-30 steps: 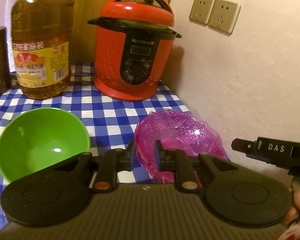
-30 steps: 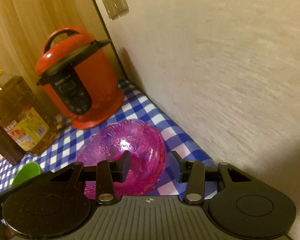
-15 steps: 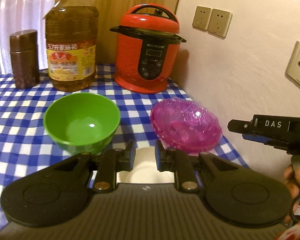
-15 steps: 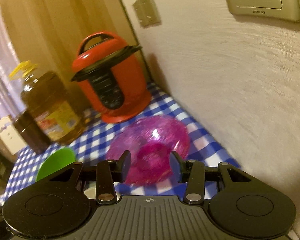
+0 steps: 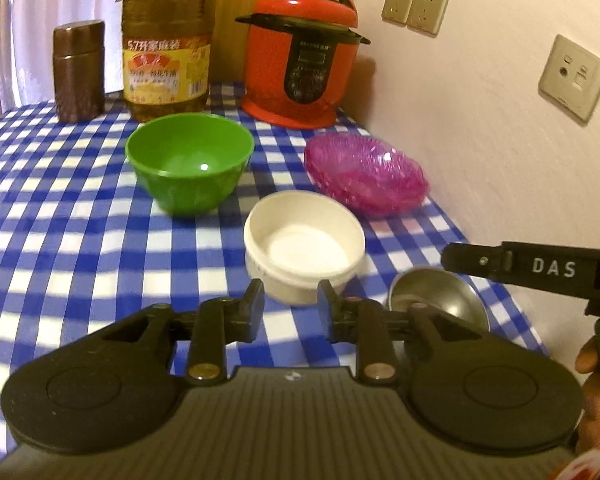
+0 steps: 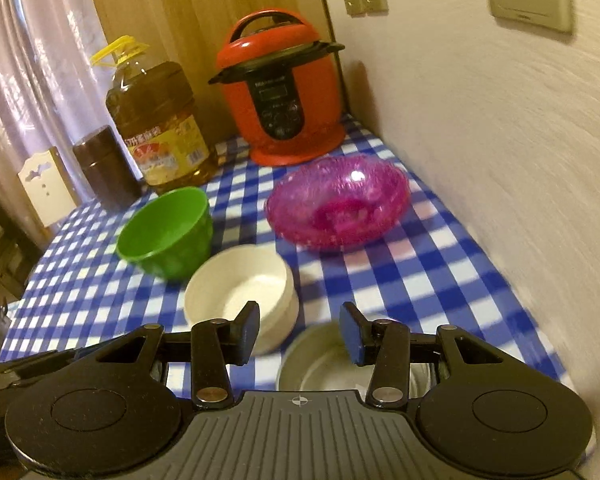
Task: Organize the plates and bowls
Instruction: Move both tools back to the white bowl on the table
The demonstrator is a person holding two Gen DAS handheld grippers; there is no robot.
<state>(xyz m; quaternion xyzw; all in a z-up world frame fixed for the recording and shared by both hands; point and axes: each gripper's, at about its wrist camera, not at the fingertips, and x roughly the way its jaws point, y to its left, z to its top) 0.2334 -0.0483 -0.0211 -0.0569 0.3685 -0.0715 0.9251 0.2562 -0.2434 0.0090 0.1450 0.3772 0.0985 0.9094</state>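
On the blue checked tablecloth stand a green bowl (image 5: pixel 188 160) (image 6: pixel 166 232), a pink glass dish (image 5: pixel 366 174) (image 6: pixel 338 200), a white bowl (image 5: pixel 304 240) (image 6: pixel 240 284) and a steel bowl (image 5: pixel 440 294) (image 6: pixel 340 364). My left gripper (image 5: pixel 290 304) hovers just before the white bowl; its jaws are opening and hold nothing. My right gripper (image 6: pixel 300 334) hangs open above the steel bowl's near left rim, empty. In the left wrist view the right gripper's black finger (image 5: pixel 532 268) and a hand (image 5: pixel 596 392) show at the right.
At the back stand a red pressure cooker (image 5: pixel 304 56) (image 6: pixel 282 88), a big oil bottle (image 5: pixel 166 48) (image 6: pixel 160 128) and a brown canister (image 5: pixel 78 70) (image 6: pixel 106 168). A wall with sockets (image 5: pixel 414 8) borders the table's right side. A white chair back (image 6: pixel 46 186) stands at left.
Both grippers have drawn back from the pink dish, bringing the white bowl and steel bowl into view. The left jaws stand wider apart than before. The right view has levelled out.
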